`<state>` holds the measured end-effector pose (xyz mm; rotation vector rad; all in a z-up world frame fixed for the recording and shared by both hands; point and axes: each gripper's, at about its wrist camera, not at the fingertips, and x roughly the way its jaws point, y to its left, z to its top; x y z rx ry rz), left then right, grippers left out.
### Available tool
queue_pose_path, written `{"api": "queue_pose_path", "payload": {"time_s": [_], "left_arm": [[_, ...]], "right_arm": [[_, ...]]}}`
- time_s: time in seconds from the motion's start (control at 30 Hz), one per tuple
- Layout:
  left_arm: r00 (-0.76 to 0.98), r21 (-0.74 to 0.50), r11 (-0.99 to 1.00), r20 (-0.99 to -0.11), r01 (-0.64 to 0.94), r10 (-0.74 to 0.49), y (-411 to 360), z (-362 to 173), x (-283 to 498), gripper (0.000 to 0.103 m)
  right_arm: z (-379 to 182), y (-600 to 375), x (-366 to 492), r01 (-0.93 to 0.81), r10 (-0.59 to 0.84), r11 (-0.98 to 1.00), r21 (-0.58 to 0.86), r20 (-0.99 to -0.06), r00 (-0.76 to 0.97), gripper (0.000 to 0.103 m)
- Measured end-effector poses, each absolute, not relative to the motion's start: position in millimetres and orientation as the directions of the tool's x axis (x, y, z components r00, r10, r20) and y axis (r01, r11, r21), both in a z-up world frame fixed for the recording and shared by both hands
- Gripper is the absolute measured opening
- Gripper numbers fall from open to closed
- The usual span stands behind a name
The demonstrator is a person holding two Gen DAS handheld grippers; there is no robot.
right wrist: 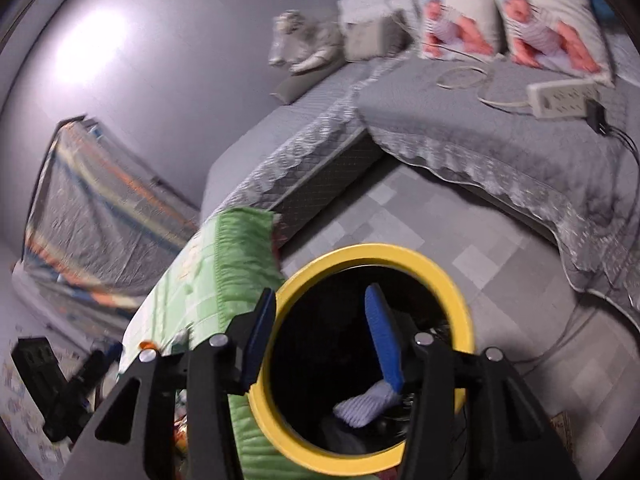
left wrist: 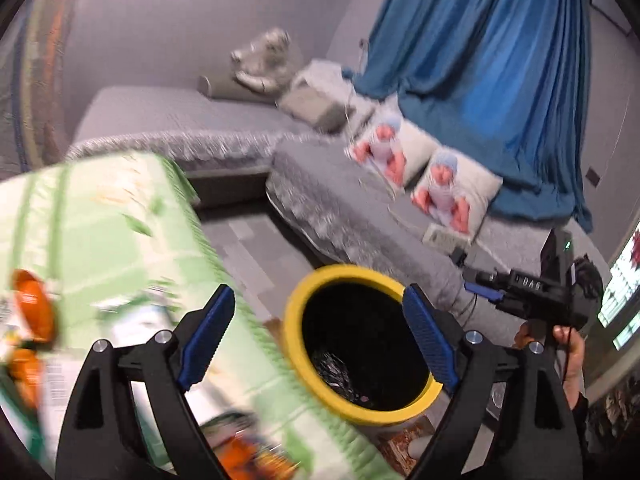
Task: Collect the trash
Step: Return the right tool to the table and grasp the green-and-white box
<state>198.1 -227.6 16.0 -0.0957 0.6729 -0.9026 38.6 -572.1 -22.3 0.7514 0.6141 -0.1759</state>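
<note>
**Two grippers at the yellow-rimmed bin**

Two open grippers point at one trash bin. The left gripper (left wrist: 318,344) has its blue-padded fingers spread wide with nothing between them; its left finger lies over the green quilted table cover (left wrist: 120,240), its right finger over the bin's far rim. The trash bin (left wrist: 294,320) has a yellow rim and a black interior, and shiny crumpled trash (left wrist: 340,372) lies at its bottom. Orange snack wrappers (left wrist: 32,312) sit on the table cover at the left, blurred.

The right gripper (right wrist: 322,344) is also parted, its fingers over the mouth of the bin (right wrist: 452,292). A white ribbed wad (right wrist: 366,404) sits just below the tip side of its right finger, inside the bin's opening; whether it touches the pad cannot be told. The green-covered table (right wrist: 224,276) stands touching the bin's left side.

Beyond lie a grey tiled floor (right wrist: 420,208), a grey-covered sofa (right wrist: 480,132) with two baby-print pillows (right wrist: 452,20) and a white power strip (right wrist: 564,96), and a blue curtain (left wrist: 500,60).
</note>
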Motion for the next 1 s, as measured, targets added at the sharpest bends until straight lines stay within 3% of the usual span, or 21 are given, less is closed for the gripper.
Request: {"api": "queue_pose_path", "payload": {"time_s": [0.1,0.2,0.37,0.53,0.63,0.67,0.7,0.9,1.0], "left_arm": [[0.504,-0.304,0.661,-0.456,0.686,-0.734,-166.7,39.3,188.7,0.091],[0.596,-0.220,0.719,-0.430,0.659,-0.678,-105.2,52.5,172.1,0.093],[0.757,-0.056,0.845,-0.416,0.531,-0.503,-14.2,46.0,137.1,0.095],[0.821,-0.047,0.920,-0.434,0.390,-0.370,58.3,25.5,122.2,0.095],[0.836,0.011,0.935,-0.452,0.354,-0.311,87.5,10.2,110.2,0.095],[0.840,0.030,0.938,-0.455,0.346,-0.296,92.0,5.9,106.2,0.095],[0.846,0.038,0.942,-0.453,0.333,-0.281,95.2,2.8,103.5,0.095],[0.833,-0.091,0.955,-0.471,0.282,-0.291,128.7,-24.6,94.5,0.095],[0.824,-0.095,0.959,-0.493,0.268,-0.279,134.2,-38.7,95.1,0.095]], "right_arm": [[-9.7,-545.5,39.4,0.278,0.106,0.777,0.565,-0.553,0.827,0.052],[1.3,-508.8,42.9,0.165,0.177,0.826,0.539,-0.526,0.832,0.053],[18.1,-427.5,56.6,-0.042,0.296,0.895,0.445,-0.520,0.801,0.060],[32.5,-347.5,78.3,-0.239,0.394,0.912,0.333,-0.548,0.738,0.063],[37.9,-291.9,94.5,-0.398,0.485,0.873,0.281,-0.582,0.653,0.070],[38.1,-277.4,97.3,-0.434,0.508,0.857,0.276,-0.593,0.625,0.081],[38.7,-254.1,105.1,-0.481,0.529,0.837,0.261,-0.612,0.588,0.087],[38.6,-148.0,159.1,-0.600,0.550,0.771,0.214,-0.700,0.456,0.092],[29.9,-95.9,205.5,-0.628,0.502,0.757,0.177,-0.773,0.387,0.095]]}}
